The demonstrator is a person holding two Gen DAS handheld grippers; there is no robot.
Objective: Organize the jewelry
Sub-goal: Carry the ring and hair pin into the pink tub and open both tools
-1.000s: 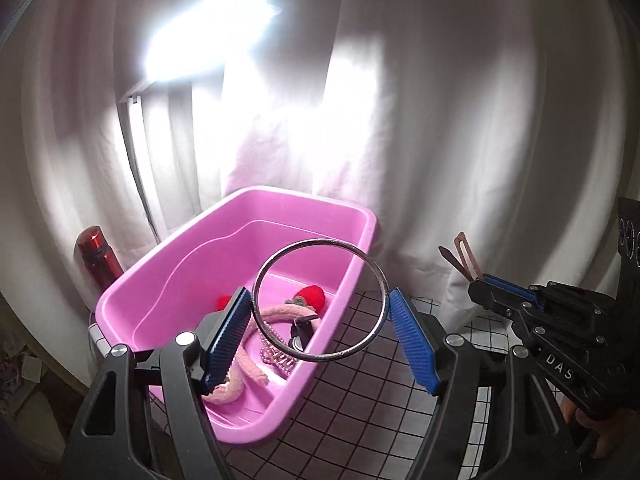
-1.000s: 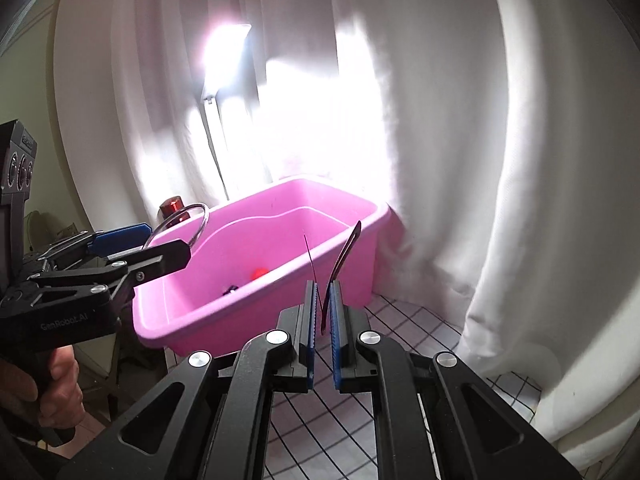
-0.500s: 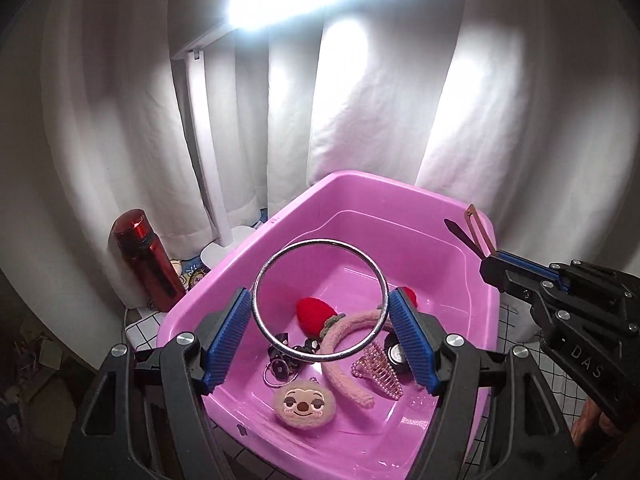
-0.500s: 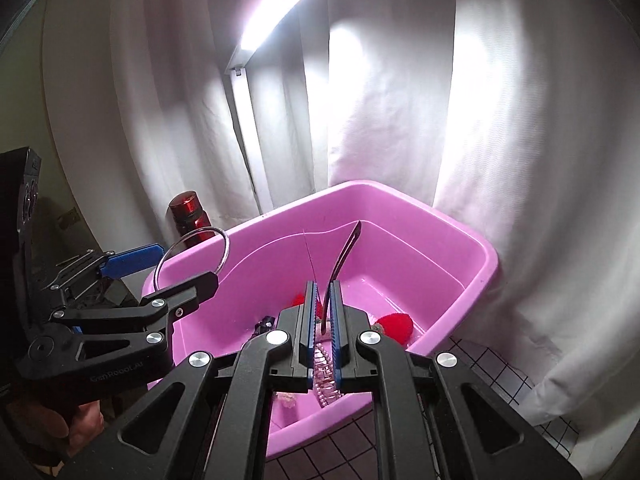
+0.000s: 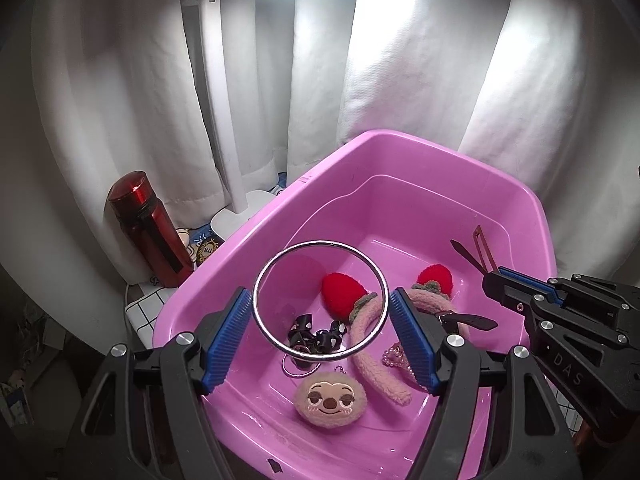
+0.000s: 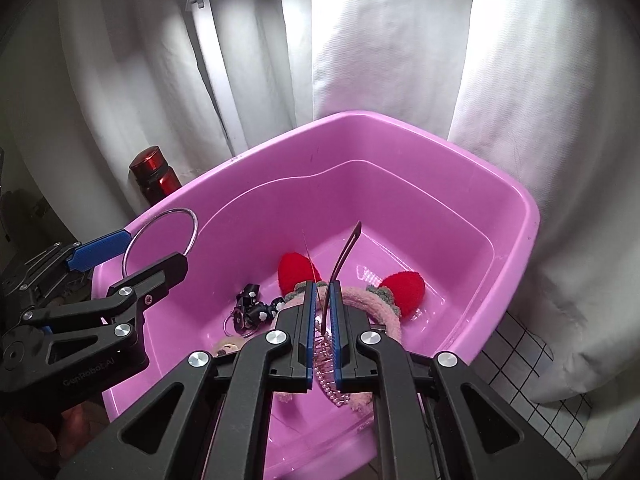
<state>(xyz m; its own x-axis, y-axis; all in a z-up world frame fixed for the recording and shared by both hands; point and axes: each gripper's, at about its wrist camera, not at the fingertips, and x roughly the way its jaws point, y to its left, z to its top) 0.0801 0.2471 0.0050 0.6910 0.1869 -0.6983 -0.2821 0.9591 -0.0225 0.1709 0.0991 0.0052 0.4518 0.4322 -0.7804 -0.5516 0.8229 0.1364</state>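
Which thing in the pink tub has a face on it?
The round tan plush charm, lying at the near end of the tub. It has sleepy eyes and a smile; the red-eared headband beside it has none.

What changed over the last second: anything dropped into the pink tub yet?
Nothing dropped. Both grippers advanced from beside the pink tub to above its inside. The left gripper still clamps the silver bangle; the right gripper still pinches the dark hair clip. The tub's contents lie unchanged.

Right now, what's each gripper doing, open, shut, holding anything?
Left gripper: closed on the metal ring, above the pink tub.
Right gripper: shut on a thin hair clip, also over the tub.
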